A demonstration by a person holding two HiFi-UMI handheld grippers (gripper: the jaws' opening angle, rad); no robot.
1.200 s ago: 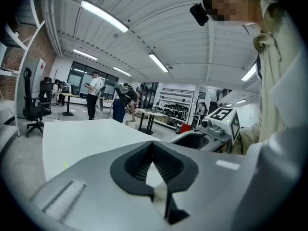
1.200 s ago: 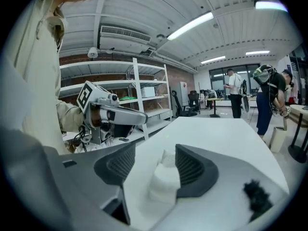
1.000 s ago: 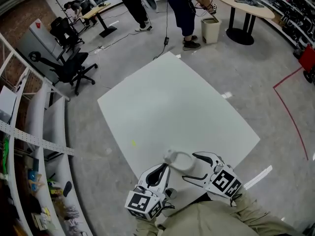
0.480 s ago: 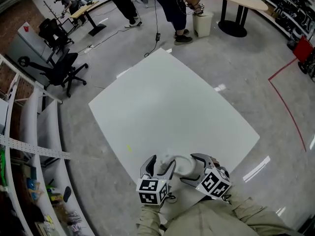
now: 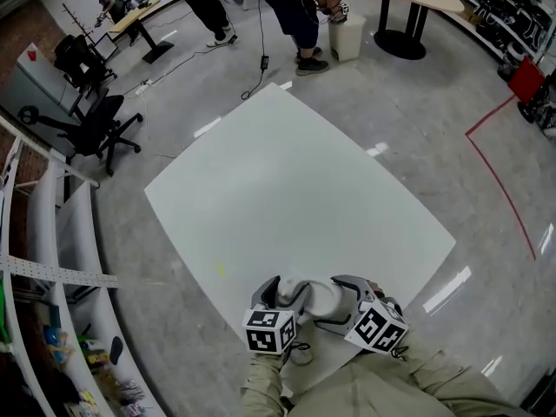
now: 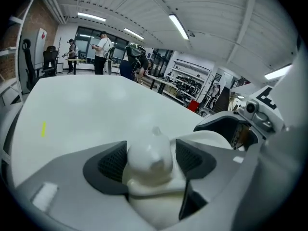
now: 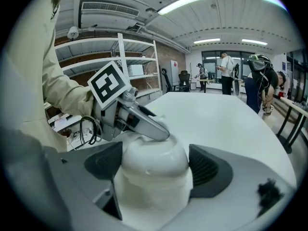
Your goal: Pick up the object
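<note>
White surface (image 5: 287, 181) on grey floor filled most of the head view. White object (image 5: 320, 298) sat at its near edge, lower middle of frame; couldn't tell if it rested there or was off it. It was glossy, rounded and bulging, with a small knob on top. It looked hard and smooth, so likely slippery, maybe breakable, probably not heavy. The best hold seemed to be on opposite flanks under the bulge, not the knob.

Left gripper (image 6: 150, 160) was opening, jaws wide, object between the pads, no squeeze seen. Right gripper (image 7: 156, 170) was also spread wide around the object's body, with a gap at one pad, gripping nothing. People (image 5: 291, 7) stood at top of frame, well apart.
</note>
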